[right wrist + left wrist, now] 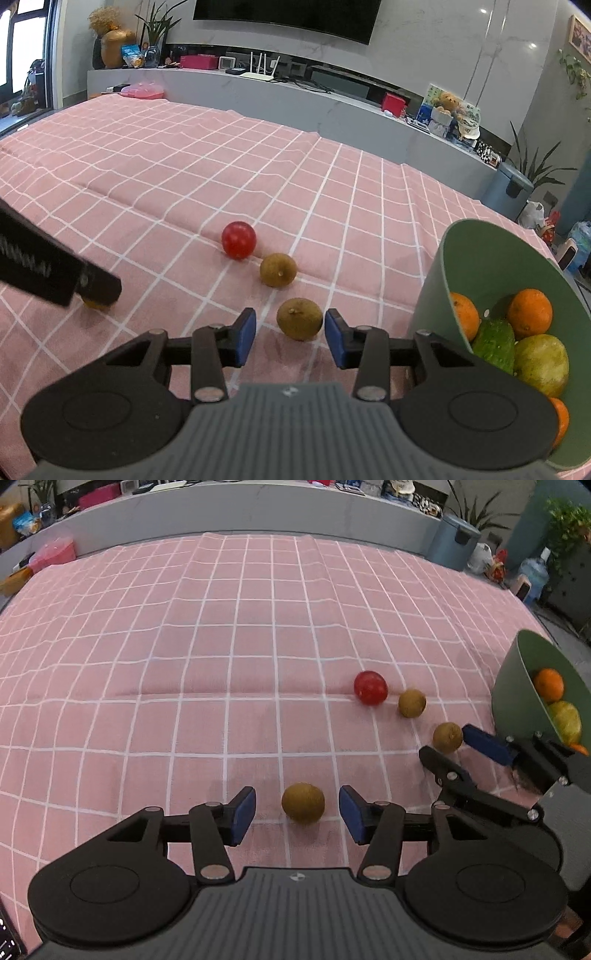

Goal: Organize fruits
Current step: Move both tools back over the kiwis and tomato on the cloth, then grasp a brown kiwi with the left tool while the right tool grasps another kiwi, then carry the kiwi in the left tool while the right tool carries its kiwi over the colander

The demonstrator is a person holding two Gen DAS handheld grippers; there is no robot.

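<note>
Three small brown fruits and a red fruit (370, 688) lie on the pink checked cloth (221, 646). My left gripper (297, 814) is open, its blue pads on either side of the nearest brown fruit (303, 803) without touching it. My right gripper (290, 338) is open around another brown fruit (300, 319), which also shows in the left wrist view (447, 737). The third brown fruit (278, 270) lies beside the red fruit (238, 239). A green bowl (476, 258) at the right holds oranges (529, 313) and green-yellow fruits (541, 363).
The left gripper's body (55, 273) shows at the left of the right wrist view, over its brown fruit. A grey counter (295, 99) with clutter runs behind the table. A blue-grey bin (508, 190) and plants stand at the far right.
</note>
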